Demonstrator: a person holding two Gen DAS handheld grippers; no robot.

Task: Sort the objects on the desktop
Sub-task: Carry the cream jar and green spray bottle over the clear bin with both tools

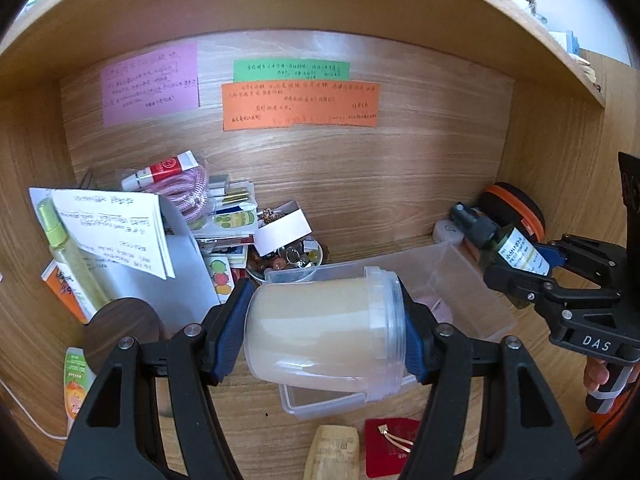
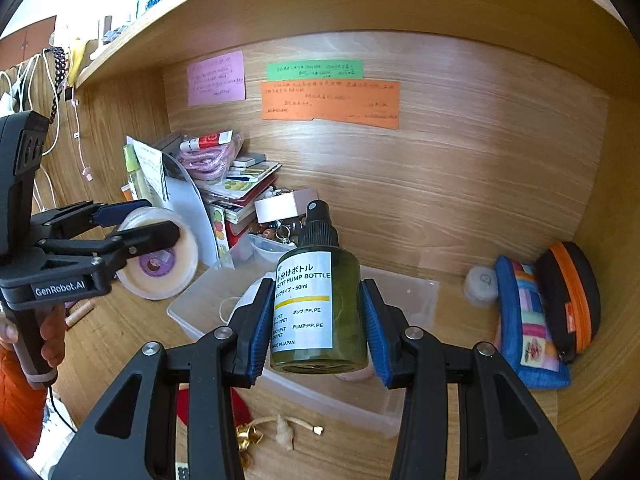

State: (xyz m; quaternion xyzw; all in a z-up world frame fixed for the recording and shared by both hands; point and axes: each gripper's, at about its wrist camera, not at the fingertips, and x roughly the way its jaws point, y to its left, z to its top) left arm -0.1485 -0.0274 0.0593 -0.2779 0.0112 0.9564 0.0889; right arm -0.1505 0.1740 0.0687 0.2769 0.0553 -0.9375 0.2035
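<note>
Left tongs (image 1: pixel 326 334) clamp a jar (image 1: pixel 320 332); right tongs (image 2: pixel 316 320) clamp a green bottle (image 2: pixel 318 312), both above clear box (image 1: pixel 472 280). Sorting approx. half done; pile (image 1: pixel 224 216) at 10 o'clock remains.

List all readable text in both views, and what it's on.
"PETIT PUMP BOTTLE", "50ml", "MADE IN JAPAN", plus Japanese print: green pump bottle in right gripper.
"GenRobot.AI": left gripper body.
"DAS": right gripper body, left wrist view.
Pink note, green note, orange note: handwriting too small.
</note>
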